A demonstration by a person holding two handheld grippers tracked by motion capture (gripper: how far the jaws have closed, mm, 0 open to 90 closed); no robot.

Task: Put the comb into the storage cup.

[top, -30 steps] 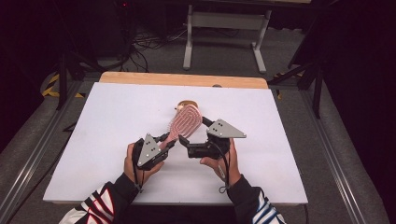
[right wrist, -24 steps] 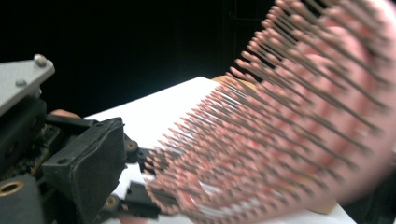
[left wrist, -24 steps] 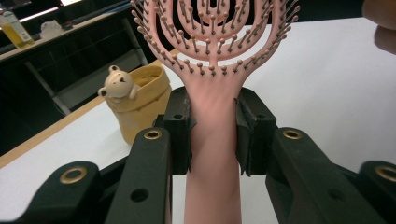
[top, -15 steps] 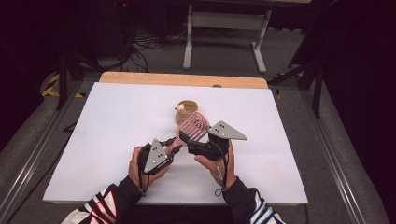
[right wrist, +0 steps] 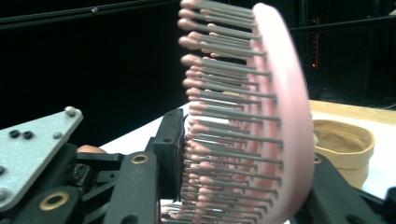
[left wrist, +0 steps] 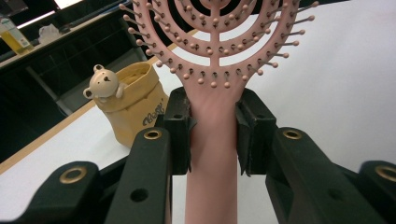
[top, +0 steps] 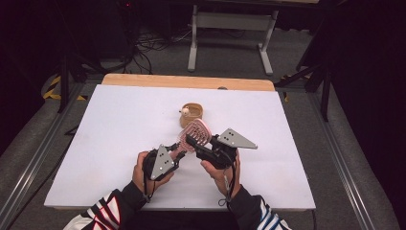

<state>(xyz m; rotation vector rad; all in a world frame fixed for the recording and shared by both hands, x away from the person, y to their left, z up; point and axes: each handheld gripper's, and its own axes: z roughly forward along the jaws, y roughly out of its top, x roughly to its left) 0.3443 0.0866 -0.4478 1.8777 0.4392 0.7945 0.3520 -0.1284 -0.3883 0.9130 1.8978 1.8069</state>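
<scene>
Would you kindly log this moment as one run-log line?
left gripper: shut on pink hairbrush handle | right gripper: jaws just closing onto brush head | bear pouch: standing beyond, apart | table

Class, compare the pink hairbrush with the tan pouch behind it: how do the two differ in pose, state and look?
The pink hairbrush is lifted off the table, while the tan pouch stands on it. The hairbrush is clamped: the left gripper pinches its handle and the right gripper, whose jaws have just been closing, is on its head; the pouch is untouched. The hairbrush is rigid and bristled; the pouch is soft, bearing a small bear.
</scene>
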